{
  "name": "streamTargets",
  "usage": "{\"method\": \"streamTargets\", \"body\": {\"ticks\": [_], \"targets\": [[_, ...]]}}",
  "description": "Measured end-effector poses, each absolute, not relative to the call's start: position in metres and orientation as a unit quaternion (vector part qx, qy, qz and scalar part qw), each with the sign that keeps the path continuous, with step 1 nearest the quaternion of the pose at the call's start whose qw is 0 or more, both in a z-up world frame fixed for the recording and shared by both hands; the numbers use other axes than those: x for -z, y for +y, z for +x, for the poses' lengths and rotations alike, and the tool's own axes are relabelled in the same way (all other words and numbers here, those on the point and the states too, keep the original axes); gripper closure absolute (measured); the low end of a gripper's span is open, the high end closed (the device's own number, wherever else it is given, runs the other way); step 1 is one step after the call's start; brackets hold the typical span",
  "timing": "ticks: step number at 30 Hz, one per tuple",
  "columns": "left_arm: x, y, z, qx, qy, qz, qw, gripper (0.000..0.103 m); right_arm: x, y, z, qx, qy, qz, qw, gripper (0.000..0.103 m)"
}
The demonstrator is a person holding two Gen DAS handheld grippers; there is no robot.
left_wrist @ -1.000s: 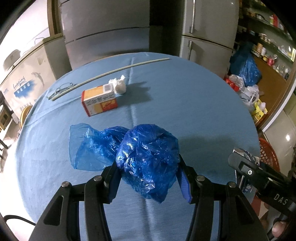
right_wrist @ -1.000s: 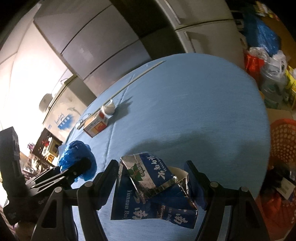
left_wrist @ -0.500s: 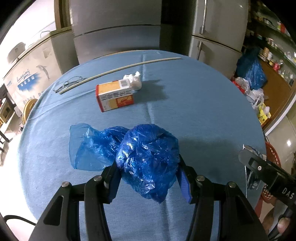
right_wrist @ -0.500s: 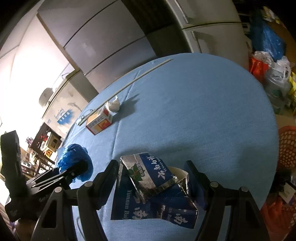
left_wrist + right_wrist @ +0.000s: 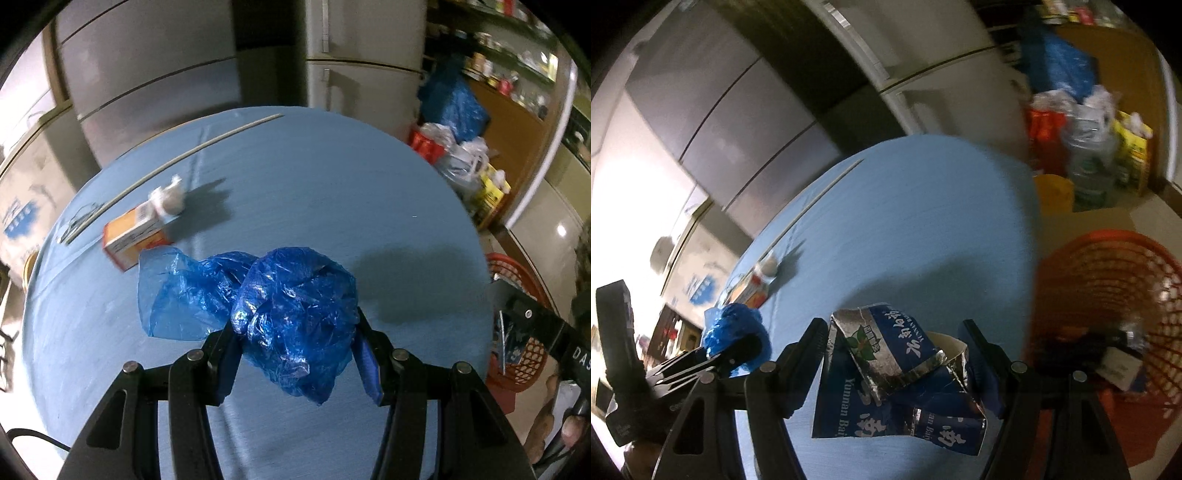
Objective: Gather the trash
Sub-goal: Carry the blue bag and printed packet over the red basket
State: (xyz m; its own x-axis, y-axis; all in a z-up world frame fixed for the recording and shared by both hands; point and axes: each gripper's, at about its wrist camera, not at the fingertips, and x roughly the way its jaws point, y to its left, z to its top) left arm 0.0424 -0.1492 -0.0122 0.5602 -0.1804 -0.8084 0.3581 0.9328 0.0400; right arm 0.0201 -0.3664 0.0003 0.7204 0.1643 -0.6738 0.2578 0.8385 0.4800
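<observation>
above the blue table (image 5: 332,192):
left gripper (image 5: 295,343): jaws clamped on crumpled blue plastic bag (image 5: 291,314)
right gripper (image 5: 897,354): jaws pinching torn blue foil packet (image 5: 897,373)
red basket (image 5: 1108,295): beside table edge

- You have open blue counter (image 5: 332,192) across the middle and on the side toward the orange basket (image 5: 1108,314); nothing stands there.
- On the counter's far side from the basket, an orange carton (image 5: 135,236) and a white crumpled wad (image 5: 168,195) sit touching, blocking that corner.
- Behind the carton, a long thin rod (image 5: 177,158) lies across the counter toward its back edge.
- The basket's mouth is open, with some items already lying inside.
- Beyond the basket, bags and bottles (image 5: 1086,147) crowd the floor.
</observation>
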Motion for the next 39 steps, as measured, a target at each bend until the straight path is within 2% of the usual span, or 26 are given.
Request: {"method": "streamTargets", "body": {"ticks": [9,20,33,39], "targets": [[0.012,-0.213,0.036,0.206,0.438,0.136,0.864,0.047,0.012,-0.449,-0.025,0.124,0.355,0.315,0.872,0.027],[0.009,-0.289,0.008,0.282,0.422,0.179,0.843,0.047,0.018,-0.498,-0.06,0.186,0.345,0.324,0.861,0.027],[0.006,-0.332,-0.012,0.321,0.411,0.202,0.829,0.047,0.05,-0.522,-0.057,0.208,0.407,0.326,0.828,0.025],[0.01,-0.345,-0.011,0.335,0.42,0.204,0.819,0.047,0.051,-0.527,-0.075,0.217,0.402,0.342,0.821,0.021]]}}
